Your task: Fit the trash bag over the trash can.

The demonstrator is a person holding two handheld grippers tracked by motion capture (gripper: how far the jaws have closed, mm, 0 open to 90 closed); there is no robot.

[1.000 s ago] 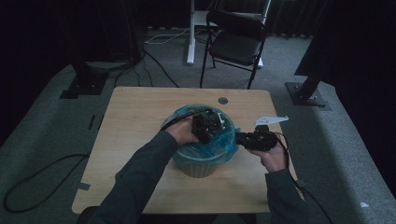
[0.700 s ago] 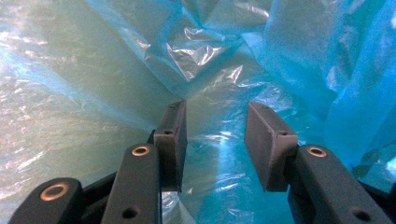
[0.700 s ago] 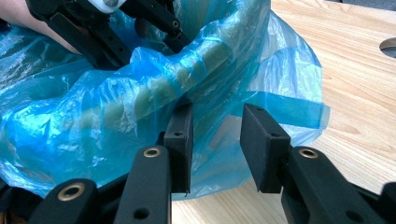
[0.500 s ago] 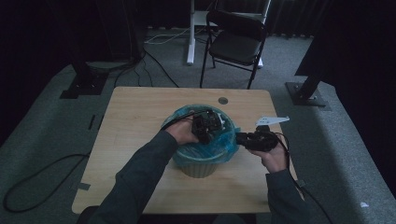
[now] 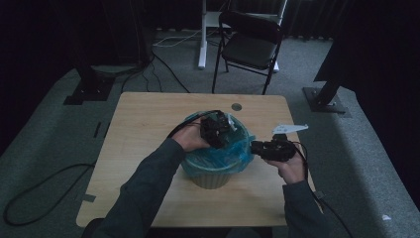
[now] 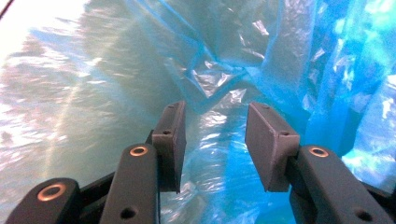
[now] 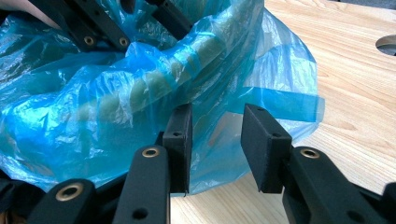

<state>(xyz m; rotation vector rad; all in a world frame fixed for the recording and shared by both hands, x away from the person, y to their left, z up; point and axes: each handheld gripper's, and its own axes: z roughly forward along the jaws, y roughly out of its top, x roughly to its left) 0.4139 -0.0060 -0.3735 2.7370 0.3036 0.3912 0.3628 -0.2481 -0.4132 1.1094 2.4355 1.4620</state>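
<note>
A pale bin [image 5: 213,177] lined with a thin blue plastic bag [image 5: 238,148] stands at the middle of the wooden table [image 5: 148,129]. My left gripper [image 5: 218,130] hangs over the bin's mouth and points down into it. Its jaws [image 6: 215,112] stand open, with crumpled blue bag [image 6: 116,84] beyond them and nothing pinched. My right gripper [image 5: 255,148] sits at the bin's right side, level with the rim. It is open [image 7: 215,114], and the bag's loose overhang [image 7: 93,107] hangs just beyond and partly between the pads [image 7: 180,135], unpressed. The left gripper's black arms [image 7: 102,28] reach in above the rim.
A round cable hole [image 5: 236,106] lies in the table behind the bin. Bare wood [image 7: 355,70] stretches to the right of the bag. A black folding chair [image 5: 250,44] and white desk legs stand on the grey carpet beyond the table. Cables run across the floor at left.
</note>
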